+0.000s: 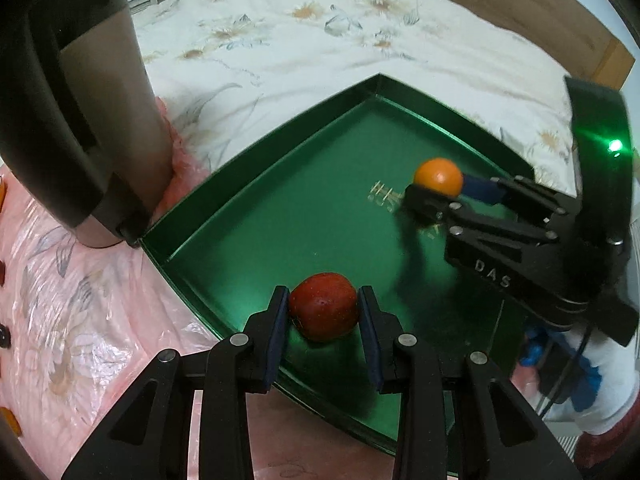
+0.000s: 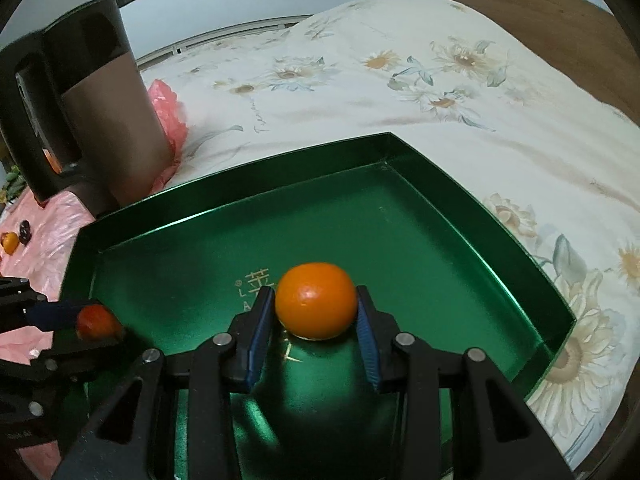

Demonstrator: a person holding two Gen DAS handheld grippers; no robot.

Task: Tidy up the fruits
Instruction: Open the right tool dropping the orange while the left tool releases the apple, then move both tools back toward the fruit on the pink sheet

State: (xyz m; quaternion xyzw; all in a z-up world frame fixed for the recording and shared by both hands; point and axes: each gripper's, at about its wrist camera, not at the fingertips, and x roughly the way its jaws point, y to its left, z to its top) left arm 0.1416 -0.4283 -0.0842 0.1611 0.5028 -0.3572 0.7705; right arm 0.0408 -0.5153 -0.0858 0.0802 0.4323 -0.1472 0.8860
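Observation:
A green tray [image 1: 256,168] lies on the bed; it also shows in the right wrist view [image 2: 440,168]. My left gripper [image 1: 323,307] is shut on a red fruit [image 1: 324,306] just above the tray's near left part. My right gripper [image 2: 316,307] is shut on an orange [image 2: 316,300] over the tray's middle. From the left wrist view the right gripper [image 1: 440,190] and its orange [image 1: 438,176] sit at the right. From the right wrist view the left gripper [image 2: 94,326] and red fruit [image 2: 98,322] sit at the left edge.
A dark kettle [image 2: 92,112] stands left of the tray on pink plastic sheeting [image 1: 80,320]. Small fruits [image 2: 16,236] lie on the sheeting further left. A floral bedspread [image 2: 400,80] and wooden headboard [image 2: 520,12] lie beyond the tray.

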